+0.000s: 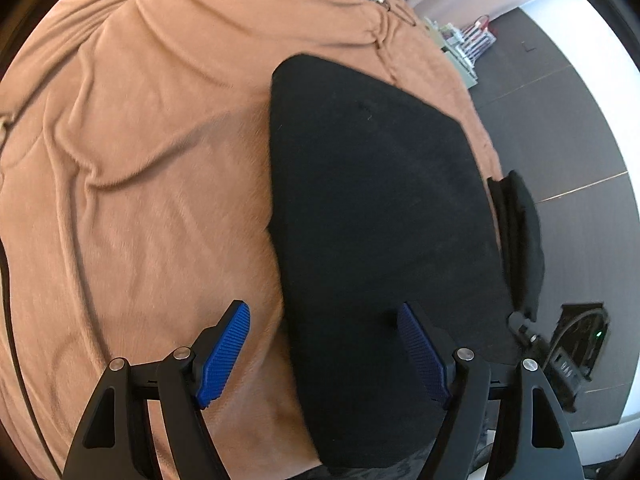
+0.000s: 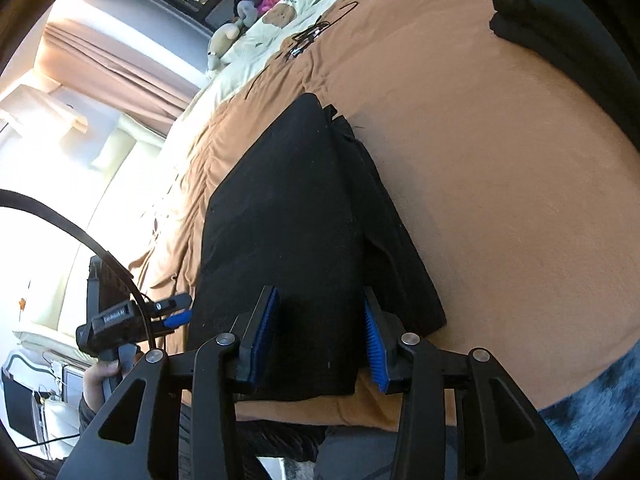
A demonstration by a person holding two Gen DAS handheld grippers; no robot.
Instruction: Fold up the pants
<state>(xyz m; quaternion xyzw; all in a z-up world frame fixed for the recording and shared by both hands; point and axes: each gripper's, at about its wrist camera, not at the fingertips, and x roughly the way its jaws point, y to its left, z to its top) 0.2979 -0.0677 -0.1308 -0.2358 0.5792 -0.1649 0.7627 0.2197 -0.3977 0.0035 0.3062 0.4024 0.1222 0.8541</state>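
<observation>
Black fabric pants (image 2: pixel 288 216) lie folded lengthwise on the tan fleece bedspread (image 2: pixel 500 184). My right claw (image 2: pixel 320 336) is part-spread, straddling their near end, holding nothing; my left claw (image 1: pixel 324 354) is spread over their left edge, likely for the next fold.

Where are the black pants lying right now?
The folded black pants lie flat on the orange blanket near the bed's edge. In both wrist views they sit directly ahead of the fingers, and the open right gripper straddles their near end.

The black fabric pants (image 1: pixel 376 208) lie folded flat on the orange-brown bed blanket (image 1: pixel 140 160). A narrower layer protrudes along one long edge.
</observation>
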